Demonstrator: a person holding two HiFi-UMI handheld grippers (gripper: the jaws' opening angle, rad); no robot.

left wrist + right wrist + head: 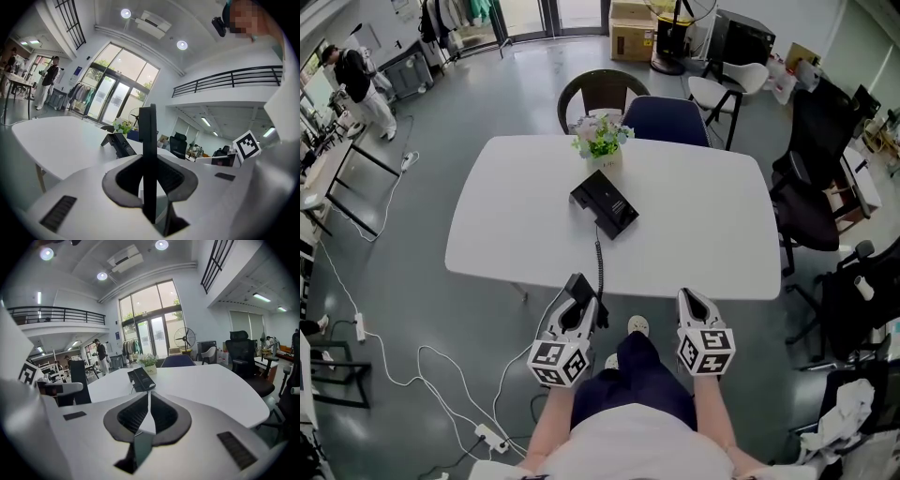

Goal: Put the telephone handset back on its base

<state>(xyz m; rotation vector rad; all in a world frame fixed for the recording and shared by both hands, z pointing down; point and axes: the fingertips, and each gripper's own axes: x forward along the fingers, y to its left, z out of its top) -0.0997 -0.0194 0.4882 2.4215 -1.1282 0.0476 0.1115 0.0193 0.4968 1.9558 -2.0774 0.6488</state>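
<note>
Well, head view: base (605, 204) sits on the table (712, 225); cord (600, 264) runs to my left gripper (577, 300) off the near edge.
Left gripper view: jaws clamp the upright black handset (148, 154).
Right gripper view: right gripper (148, 404) pressed together, empty.

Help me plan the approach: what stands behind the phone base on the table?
A small pot of flowers stands just behind the phone base, near the table's far edge. The blooms cover most of the pot.

Smooth matt white table (703, 216), black plastic handset (148, 140) and base (605, 203) — glossy grey floor (412, 216)
</note>
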